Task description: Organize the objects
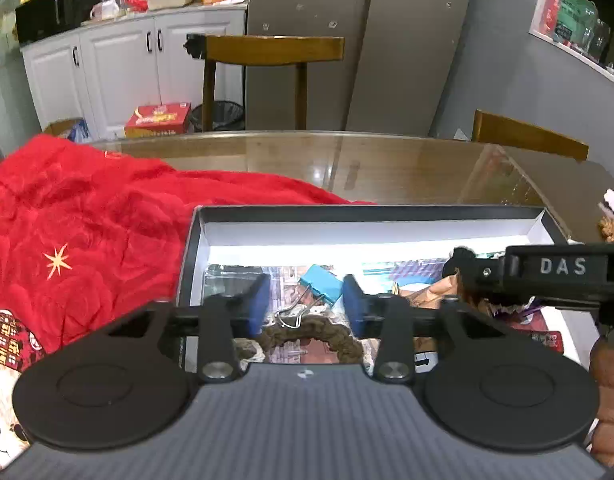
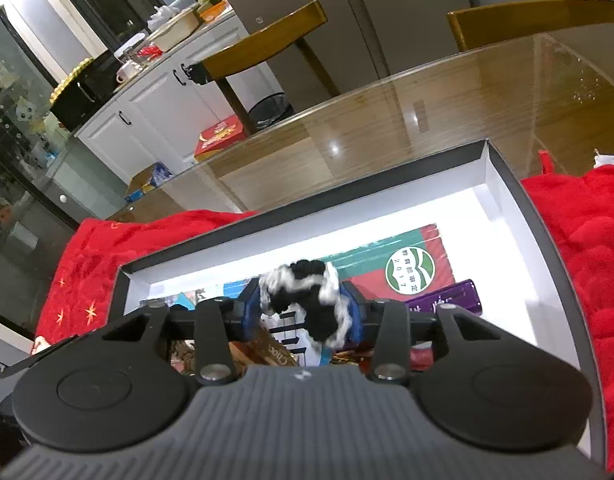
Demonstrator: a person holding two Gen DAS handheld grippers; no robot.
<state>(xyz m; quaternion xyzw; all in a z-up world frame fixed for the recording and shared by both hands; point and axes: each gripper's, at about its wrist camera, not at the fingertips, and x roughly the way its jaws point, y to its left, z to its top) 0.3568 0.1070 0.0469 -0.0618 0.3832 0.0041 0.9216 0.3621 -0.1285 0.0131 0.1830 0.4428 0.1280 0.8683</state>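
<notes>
Blue binder clip (image 1: pixel 317 289) and black-and-white scrunchie (image 2: pixel 307 300) are judged as being released into the box (image 1: pixel 367 213) — left gripper (image 1: pixel 305 304) and right gripper (image 2: pixel 303 308) stand apart, nothing is clamped — so withdrawal upward is called for next.

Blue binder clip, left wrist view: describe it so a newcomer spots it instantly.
Start at the black box with white inside beside the red blanket. Among the clutter inside, between the left tool's blue pads, lies the blue binder clip. It alone is light blue with silver wire handles, just beyond a brown braided ring.
</notes>
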